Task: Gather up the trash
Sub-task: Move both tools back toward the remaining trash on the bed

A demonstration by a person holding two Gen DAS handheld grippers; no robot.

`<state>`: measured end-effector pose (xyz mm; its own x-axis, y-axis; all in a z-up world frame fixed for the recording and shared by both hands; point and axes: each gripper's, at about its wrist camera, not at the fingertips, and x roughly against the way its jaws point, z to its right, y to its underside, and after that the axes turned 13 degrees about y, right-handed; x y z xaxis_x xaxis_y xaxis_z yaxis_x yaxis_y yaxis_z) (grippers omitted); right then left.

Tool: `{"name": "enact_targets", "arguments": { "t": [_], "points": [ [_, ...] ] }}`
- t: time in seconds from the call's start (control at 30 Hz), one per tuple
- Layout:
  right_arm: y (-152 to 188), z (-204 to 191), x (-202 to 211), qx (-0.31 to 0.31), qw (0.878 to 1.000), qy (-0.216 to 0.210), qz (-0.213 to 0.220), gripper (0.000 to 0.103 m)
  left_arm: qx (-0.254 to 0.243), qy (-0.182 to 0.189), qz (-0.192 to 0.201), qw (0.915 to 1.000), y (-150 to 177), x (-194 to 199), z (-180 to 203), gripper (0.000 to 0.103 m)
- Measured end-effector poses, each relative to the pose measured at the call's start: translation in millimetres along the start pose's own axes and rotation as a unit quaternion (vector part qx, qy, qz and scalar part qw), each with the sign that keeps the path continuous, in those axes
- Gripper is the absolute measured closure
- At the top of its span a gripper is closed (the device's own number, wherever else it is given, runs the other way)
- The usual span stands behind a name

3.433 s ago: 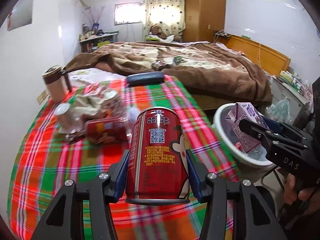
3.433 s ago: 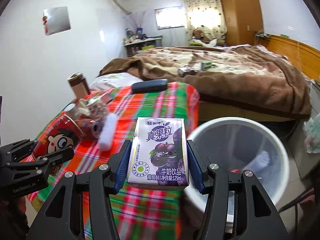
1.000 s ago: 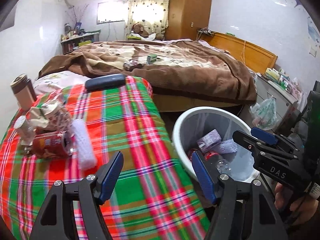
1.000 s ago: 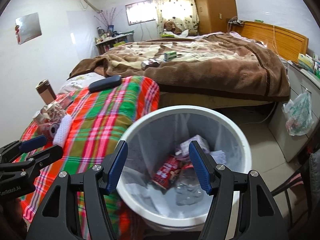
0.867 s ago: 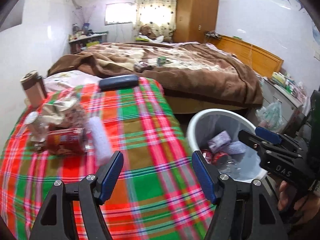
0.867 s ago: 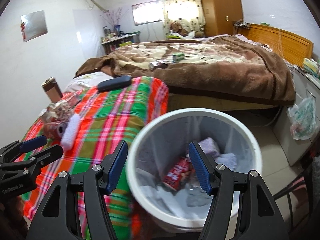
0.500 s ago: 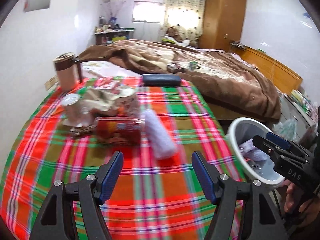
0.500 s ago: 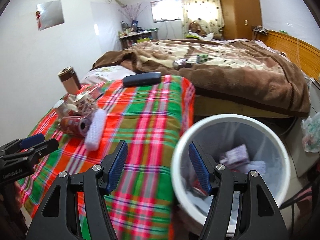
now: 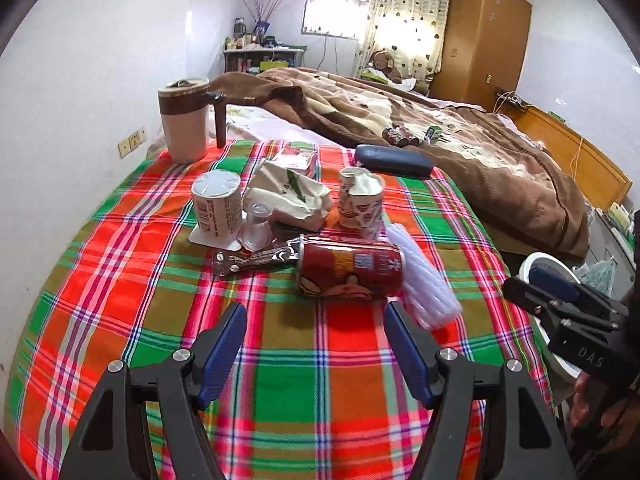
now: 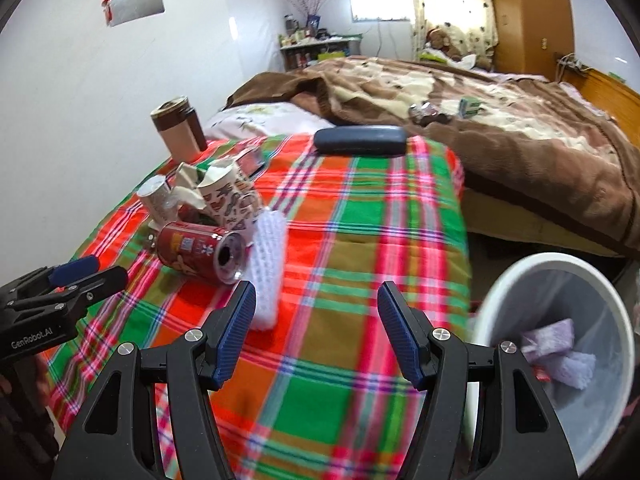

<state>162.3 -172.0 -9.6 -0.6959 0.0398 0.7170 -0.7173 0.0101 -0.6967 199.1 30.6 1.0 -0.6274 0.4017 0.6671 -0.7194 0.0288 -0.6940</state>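
plaid-covered table (image 9: pixel 320 380): red can (image 9: pixel 349 266) on its side, foam sleeve (image 9: pixel 424 280) touching it, paper cup (image 9: pixel 362 200), mug (image 9: pixel 185 120), dark case (image 9: pixel 394 160).

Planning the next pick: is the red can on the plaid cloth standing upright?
No, the red can lies on its side on the plaid cloth, its open top facing the white foam sleeve.

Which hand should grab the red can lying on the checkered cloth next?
Probably the left. The left gripper is open and empty, with the red can lying straight ahead of its fingers. The right gripper is open too, but the can sits off to its left.
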Motion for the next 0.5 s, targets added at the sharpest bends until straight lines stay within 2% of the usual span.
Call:
{"name": "enact_targets", "arguments": {
  "t": [0.5],
  "points": [
    [-9.0,-42.0,-44.9,0.046,0.998,0.008,-0.042,0.038,-0.028,0.029,-0.019,0.9990,-27.8,-33.5,-17.8,0.031]
  ]
}}
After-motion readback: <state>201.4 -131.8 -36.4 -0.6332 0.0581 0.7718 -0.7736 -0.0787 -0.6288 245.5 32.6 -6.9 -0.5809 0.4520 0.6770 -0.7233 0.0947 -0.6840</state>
